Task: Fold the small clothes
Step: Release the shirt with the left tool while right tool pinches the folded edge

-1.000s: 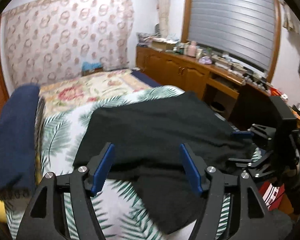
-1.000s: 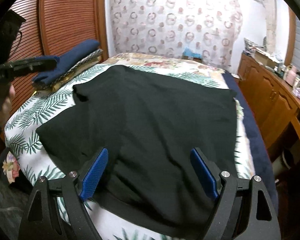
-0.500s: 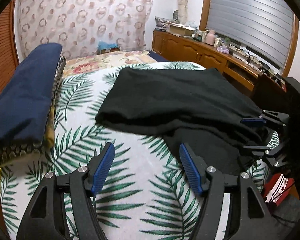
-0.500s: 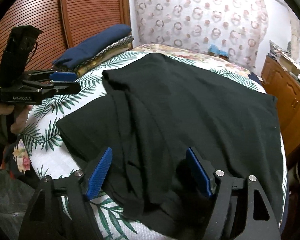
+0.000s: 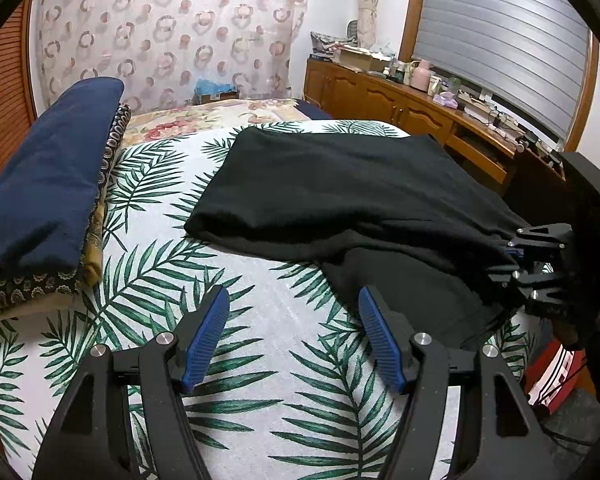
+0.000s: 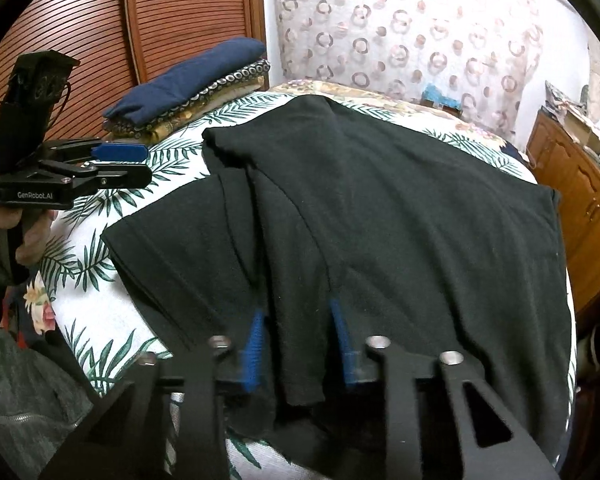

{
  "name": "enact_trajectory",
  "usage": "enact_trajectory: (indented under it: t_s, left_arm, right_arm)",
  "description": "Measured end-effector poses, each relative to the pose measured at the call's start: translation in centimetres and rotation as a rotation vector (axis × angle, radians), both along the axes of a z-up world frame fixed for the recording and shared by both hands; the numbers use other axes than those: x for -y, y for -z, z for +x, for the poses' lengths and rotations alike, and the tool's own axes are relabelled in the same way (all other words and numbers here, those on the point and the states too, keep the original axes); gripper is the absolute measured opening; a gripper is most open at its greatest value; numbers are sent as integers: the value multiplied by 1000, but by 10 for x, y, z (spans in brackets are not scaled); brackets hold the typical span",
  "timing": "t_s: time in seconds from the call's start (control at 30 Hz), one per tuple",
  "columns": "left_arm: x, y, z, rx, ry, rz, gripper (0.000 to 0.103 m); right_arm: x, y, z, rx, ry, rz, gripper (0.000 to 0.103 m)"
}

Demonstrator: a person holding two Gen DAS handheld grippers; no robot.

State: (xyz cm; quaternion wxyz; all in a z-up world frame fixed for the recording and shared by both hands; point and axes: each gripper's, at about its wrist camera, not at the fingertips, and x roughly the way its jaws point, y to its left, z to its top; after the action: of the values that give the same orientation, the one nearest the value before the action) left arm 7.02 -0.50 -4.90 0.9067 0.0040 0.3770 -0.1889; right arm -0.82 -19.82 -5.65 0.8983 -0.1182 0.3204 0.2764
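A black garment (image 6: 400, 216) lies spread on a palm-leaf bedspread (image 5: 260, 344); it also shows in the left wrist view (image 5: 340, 184). My right gripper (image 6: 298, 332) has closed on a fold of its near edge, with cloth bunched between the blue pads. In the left wrist view it (image 5: 512, 256) pinches the garment's right edge. My left gripper (image 5: 294, 336) is open and empty over bare bedspread, left of the garment. It shows in the right wrist view (image 6: 140, 164) at the left, held apart from the cloth.
A stack of folded dark blue and patterned textiles (image 5: 44, 200) lies at the bed's left side. A wooden cabinet (image 5: 400, 104) with clutter runs along the right wall. A wooden louvred door (image 6: 100, 40) stands behind the stack.
My right gripper has shut on the near edge of the black garment. My left gripper has drawn back to the left, off the garment, and stays open.
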Motion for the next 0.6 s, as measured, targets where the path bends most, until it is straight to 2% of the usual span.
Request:
enact_trajectory:
  t_s: [0.07, 0.17, 0.3, 0.6]
  left_arm:
    - [0, 0, 0, 0, 0, 0, 68]
    - [1, 0, -1, -1, -3, -3, 68]
    - [3, -1, -1, 3, -4, -8, 68]
    - [7, -14, -5, 38, -1, -34, 68]
  right_arm:
    - [-3, -2, -2, 19, -1, -4, 11]
    - [0, -12, -6, 56, -3, 28, 9]
    - [3, -33, -14, 112, -16, 80, 8]
    - [12, -74, -32, 212, -11, 117, 8]
